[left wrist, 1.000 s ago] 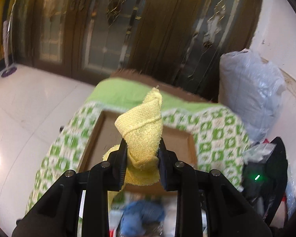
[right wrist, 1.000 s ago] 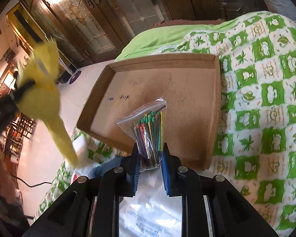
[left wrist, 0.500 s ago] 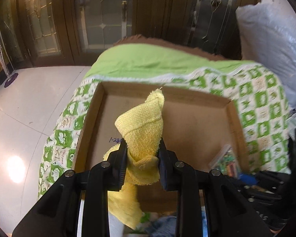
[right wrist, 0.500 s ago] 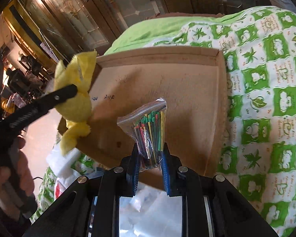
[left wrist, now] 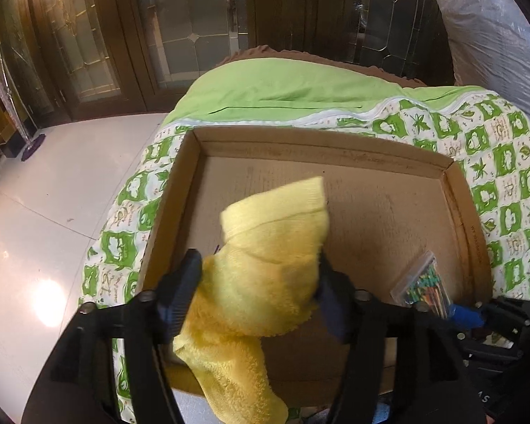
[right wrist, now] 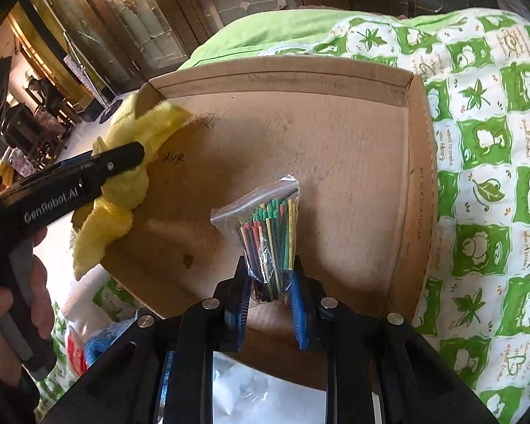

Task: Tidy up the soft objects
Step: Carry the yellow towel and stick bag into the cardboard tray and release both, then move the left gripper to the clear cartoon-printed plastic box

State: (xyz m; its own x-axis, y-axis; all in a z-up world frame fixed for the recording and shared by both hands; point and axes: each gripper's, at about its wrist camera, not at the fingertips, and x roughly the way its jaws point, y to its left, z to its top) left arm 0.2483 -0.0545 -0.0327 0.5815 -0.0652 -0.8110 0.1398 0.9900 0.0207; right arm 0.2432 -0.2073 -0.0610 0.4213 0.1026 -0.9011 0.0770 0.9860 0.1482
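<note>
The yellow cloth (left wrist: pixel 265 275) between the left gripper's (left wrist: pixel 259 291) matt black plastic fingers is fluffy terry. Beneath it the tray (left wrist: pixel 455 205) is raw brown cardboard, dull and scuffed. Between the right gripper's (right wrist: pixel 270 298) ribbed blue pads (right wrist: pixel 298 312), the bag (right wrist: pixel 268 229) is clear, glossy, crinkled plastic. The quilt (right wrist: pixel 484 141) beyond is printed matt cotton.

The bed (left wrist: pixel 494 162) is covered with a quilt (right wrist: pixel 484 148) of white and green squares, printed with leaves and small animals. Toward the far end the cover is plain light green (left wrist: pixel 282 84). A shallow cardboard tray (left wrist: pixel 463 212) lies flat on the quilt, open side up, with low walls on all sides. At the near edge of the bed, beside the tray, lie some blue cloth (right wrist: pixel 99 346) and white plastic (right wrist: pixel 251 385).
</note>
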